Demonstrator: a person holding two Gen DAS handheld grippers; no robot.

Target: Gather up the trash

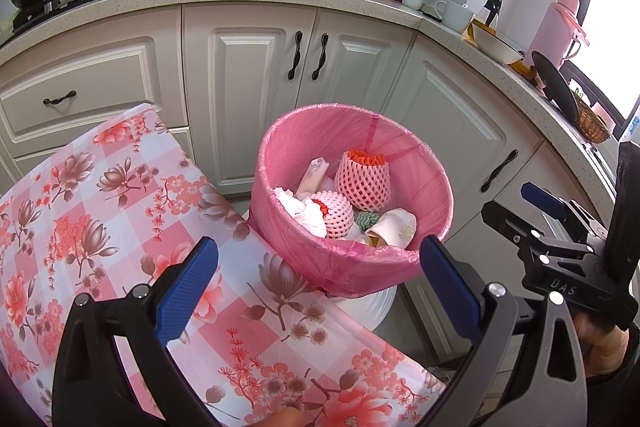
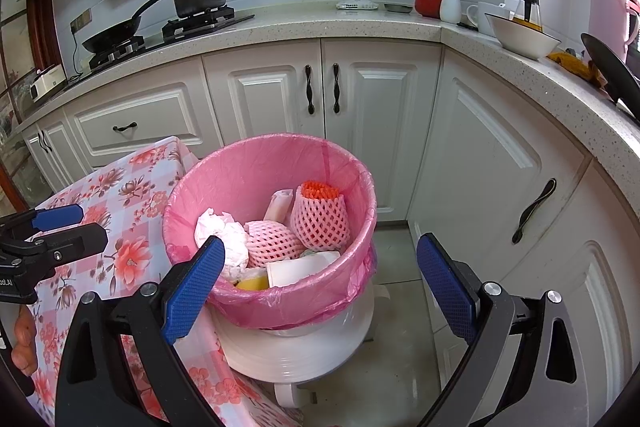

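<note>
A white bin lined with a pink bag (image 1: 280, 155) (image 2: 256, 167) stands on the floor beside the table. Inside lie two pink foam fruit nets (image 1: 362, 181) (image 2: 320, 219), crumpled white tissue (image 1: 300, 209) (image 2: 218, 231), a paper cup (image 1: 396, 227) (image 2: 296, 271) and other scraps. My left gripper (image 1: 320, 279) is open and empty, above the table edge just short of the bin. My right gripper (image 2: 320, 283) is open and empty, in front of the bin's near rim; it also shows at the right of the left wrist view (image 1: 520, 211).
A table with a pink floral cloth (image 1: 100, 195) (image 2: 128, 195) stands left of the bin. White cabinets (image 1: 248, 75) (image 2: 380, 107) run behind and to the right. The counter (image 2: 360, 23) holds a stove, pot, pan, bowl, mugs and a pink thermos (image 1: 560, 27).
</note>
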